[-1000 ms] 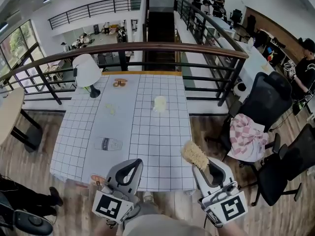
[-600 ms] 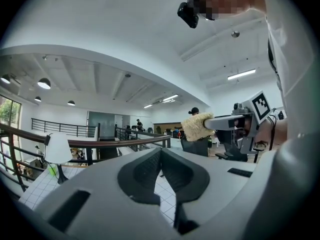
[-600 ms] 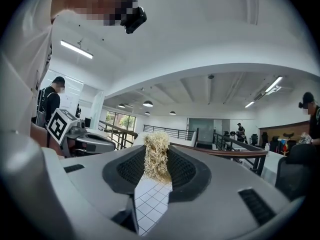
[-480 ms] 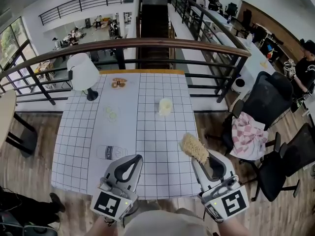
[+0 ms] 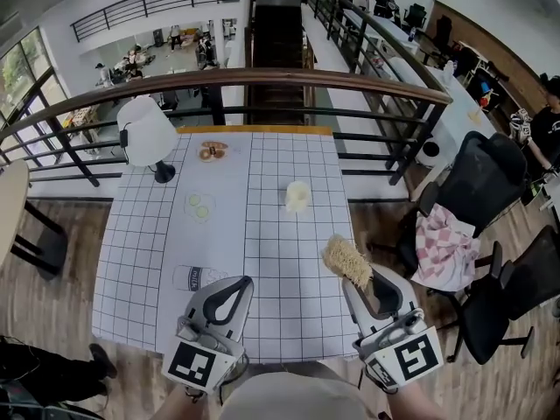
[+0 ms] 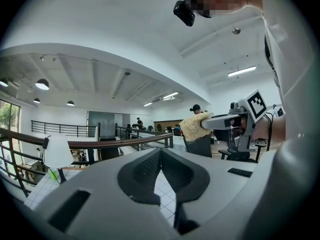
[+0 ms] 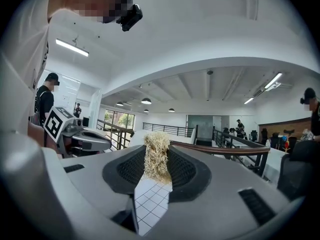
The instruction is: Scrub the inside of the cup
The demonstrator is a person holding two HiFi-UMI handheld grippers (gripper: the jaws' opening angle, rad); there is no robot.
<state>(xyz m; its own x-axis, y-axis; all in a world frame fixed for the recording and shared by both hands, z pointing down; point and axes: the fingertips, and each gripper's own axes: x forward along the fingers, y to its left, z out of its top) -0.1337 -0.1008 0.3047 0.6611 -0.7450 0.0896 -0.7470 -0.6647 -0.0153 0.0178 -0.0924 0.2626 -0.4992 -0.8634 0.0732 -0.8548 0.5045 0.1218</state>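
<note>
The right hand-held gripper (image 5: 366, 285) is clenching the scrubber (image 5: 346, 262); the left hand-held gripper (image 5: 233, 289) is sitting closed and empty. The cup (image 5: 297, 196) is standing on the counter (image 5: 262, 243) well ahead, nearer the right one

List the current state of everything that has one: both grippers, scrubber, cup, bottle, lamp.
Left gripper: shut, empty.
Right gripper: shut on the scrubber.
Scrubber: clamped, fibre head sticking out past the jaws.
Cup: upright on the table, apart from both grippers.
Bottle: lying on its side.
Lamp: standing upright.
</note>
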